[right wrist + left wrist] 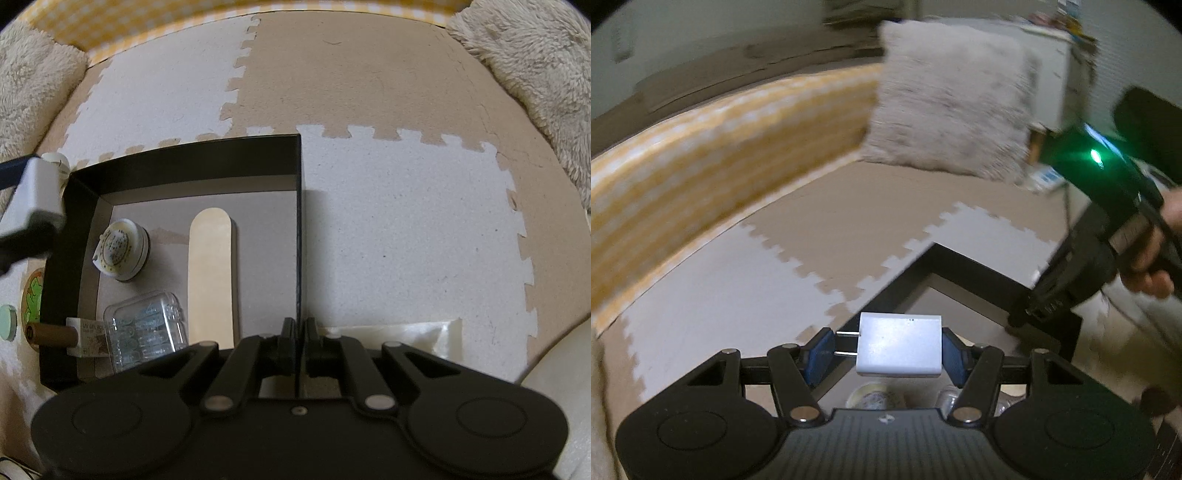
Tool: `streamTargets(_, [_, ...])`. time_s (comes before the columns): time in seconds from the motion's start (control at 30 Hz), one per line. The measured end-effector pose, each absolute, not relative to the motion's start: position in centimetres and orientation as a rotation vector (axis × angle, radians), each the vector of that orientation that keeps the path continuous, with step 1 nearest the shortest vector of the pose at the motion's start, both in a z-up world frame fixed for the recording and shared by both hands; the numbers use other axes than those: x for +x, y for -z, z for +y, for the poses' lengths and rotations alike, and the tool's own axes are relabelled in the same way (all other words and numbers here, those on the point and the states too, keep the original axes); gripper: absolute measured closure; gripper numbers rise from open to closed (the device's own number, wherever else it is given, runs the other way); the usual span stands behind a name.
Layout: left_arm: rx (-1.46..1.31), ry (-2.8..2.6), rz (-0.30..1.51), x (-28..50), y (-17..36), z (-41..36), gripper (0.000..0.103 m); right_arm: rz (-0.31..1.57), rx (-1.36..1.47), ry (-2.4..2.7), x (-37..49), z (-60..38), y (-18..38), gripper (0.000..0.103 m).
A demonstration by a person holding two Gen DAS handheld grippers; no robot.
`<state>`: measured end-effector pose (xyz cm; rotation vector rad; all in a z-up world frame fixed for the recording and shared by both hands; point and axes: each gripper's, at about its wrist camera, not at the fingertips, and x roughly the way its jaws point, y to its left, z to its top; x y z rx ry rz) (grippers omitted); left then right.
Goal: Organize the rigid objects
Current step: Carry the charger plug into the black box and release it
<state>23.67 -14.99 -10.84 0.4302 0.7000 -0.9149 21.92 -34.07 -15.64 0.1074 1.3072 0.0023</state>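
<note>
My left gripper [886, 350] is shut on a white plug adapter [899, 345], its two prongs pointing left, held above the corner of a black open box [964, 269]. The adapter also shows at the left edge of the right wrist view [31, 195], above the box's left wall. My right gripper [298, 332] is shut on the right wall of the black box [299, 221]. Inside the box lie a round white container [120, 249], a pale wooden stick [210, 277], a clear plastic case [146, 325] and a small labelled white box [86, 338].
Grey and tan foam puzzle mats [388, 221] cover the floor. A yellow checked mattress edge [701, 177] runs along the back. A fluffy grey cushion [945, 99] stands behind; fluffy fabric [535, 74] lies at right. Small round items [7, 321] lie left of the box.
</note>
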Motion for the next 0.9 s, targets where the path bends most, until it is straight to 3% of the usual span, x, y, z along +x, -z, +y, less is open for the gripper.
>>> streamTargets(0.23, [0.653, 1.032, 0.671, 23.3, 13.6, -17.9, 0.041, 1.310, 0.100, -0.005, 21.9, -33.9, 15.6, 0.098])
streamTargets(0.63, [0.679, 1.047, 0.696, 24.6, 16.4, -18.4, 0.041, 1.312, 0.099, -0.001, 21.9, -33.9, 15.7, 0.098])
streamTargets(0.7, [0.667, 1.039, 0.714, 24.9, 16.6, -18.4, 0.040, 1.312, 0.099, -0.002, 21.9, -33.9, 15.7, 0.098])
streamTargets(0.8, [0.629, 1.023, 0.738, 25.3, 16.7, -18.2, 0.030, 1.312, 0.100, -0.002, 22.0, -33.9, 15.7, 0.099])
streamTargets(0.9, [0.598, 1.033, 0.760, 25.4, 16.6, -17.9, 0.029, 1.314, 0.096, -0.001, 22.0, -33.9, 15.7, 0.099])
